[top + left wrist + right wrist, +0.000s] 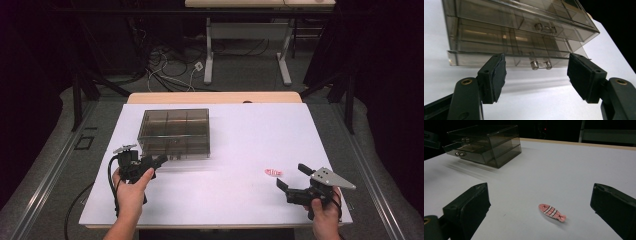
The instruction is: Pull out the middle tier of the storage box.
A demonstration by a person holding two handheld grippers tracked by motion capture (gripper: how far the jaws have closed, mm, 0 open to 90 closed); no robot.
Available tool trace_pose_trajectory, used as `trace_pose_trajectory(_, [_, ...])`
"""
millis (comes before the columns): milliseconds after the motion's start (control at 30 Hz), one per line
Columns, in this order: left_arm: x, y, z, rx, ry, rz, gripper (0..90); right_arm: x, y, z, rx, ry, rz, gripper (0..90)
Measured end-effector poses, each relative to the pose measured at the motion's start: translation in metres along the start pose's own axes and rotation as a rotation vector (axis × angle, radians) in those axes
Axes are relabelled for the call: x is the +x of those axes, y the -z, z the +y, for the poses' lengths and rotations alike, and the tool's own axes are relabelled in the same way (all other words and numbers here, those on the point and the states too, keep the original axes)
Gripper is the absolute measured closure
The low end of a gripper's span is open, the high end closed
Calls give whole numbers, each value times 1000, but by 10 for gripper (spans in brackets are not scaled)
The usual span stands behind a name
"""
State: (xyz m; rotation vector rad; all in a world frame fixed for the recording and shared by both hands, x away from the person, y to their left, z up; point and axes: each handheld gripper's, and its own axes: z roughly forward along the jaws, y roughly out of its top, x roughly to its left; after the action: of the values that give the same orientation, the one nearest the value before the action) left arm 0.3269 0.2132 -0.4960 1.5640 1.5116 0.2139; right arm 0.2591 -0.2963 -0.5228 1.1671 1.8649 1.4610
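Behind smoky walls (486, 37), dim drawer compartments (529, 42)

White table (240, 200) bears a smoky clear drawer box (174, 132) (far left); pink hair clip (273, 172) lies near right.

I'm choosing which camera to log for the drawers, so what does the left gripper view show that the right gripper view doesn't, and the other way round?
Left gripper view: the left tongs, jaws apart with nothing between them, close to the lower drawer's clear handle; that drawer stands slightly pulled out.
Right gripper view: the right tongs, jaws wide apart, with the pink hair clip lying on the white table between them, untouched.
Both: the smoky clear drawer box, seen near in one and far off in the other.
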Motion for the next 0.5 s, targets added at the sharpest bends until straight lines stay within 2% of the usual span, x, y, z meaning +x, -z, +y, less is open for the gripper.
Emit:
trace_pose_trajectory(300, [9,4,10,-3,-10,51,304,0,-1,0,2,-5,8,17])
trace_pose_trajectory(500, [14,6,15,2,-11,71,300,1,-1,-1,14,-7,8,17])
